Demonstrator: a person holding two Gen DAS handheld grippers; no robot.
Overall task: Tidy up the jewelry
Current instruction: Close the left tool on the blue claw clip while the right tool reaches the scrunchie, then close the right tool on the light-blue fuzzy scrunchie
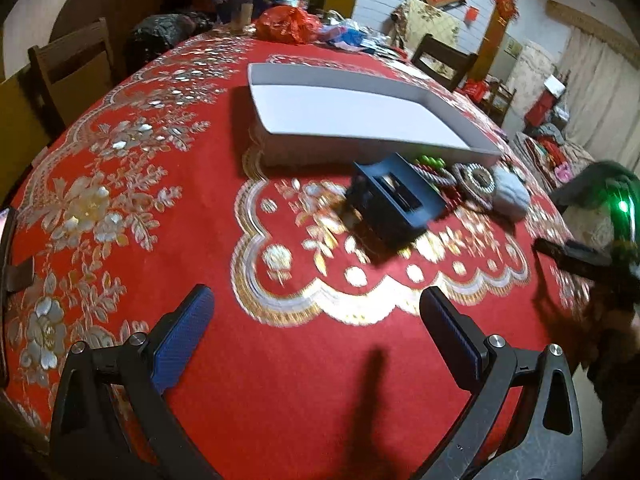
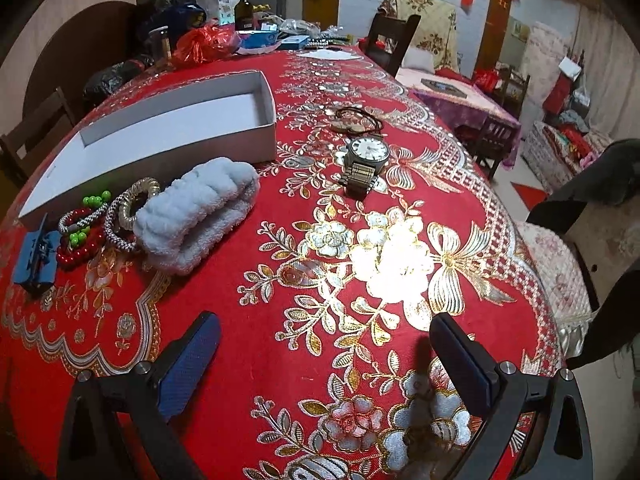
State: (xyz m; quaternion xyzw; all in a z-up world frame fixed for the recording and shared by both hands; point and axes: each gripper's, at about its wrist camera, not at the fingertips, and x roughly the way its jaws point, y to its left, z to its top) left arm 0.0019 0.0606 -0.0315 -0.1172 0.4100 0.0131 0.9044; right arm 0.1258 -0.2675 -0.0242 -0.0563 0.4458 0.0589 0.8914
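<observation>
Both spread wide and empty: left tool (image 1: 316, 312) and right tool (image 2: 326, 340), hovering above the red-clothed table (image 2: 248, 380). Ahead of the left tool and slightly right, a dark blue hair claw (image 1: 394, 202): rigid plastic, light, springy; best pinched across its body, not its teeth. Beyond it, just short of the empty white box (image 1: 360, 116), a heap of bead bracelets (image 2: 82, 232): smooth, round, likely to roll and slip, so better taken across a strand than on a single bead. Touching that heap, a pale fluffy scrunchie (image 2: 196, 212): soft, compressible, forgiving anywhere. Far ahead of the right tool, a metal watch (image 2: 366, 160): probably heaviest, glass face fragile; band the safer hold. Past the watch, a thin dark cord necklace (image 2: 358, 118): limp, prone to dangle.
</observation>
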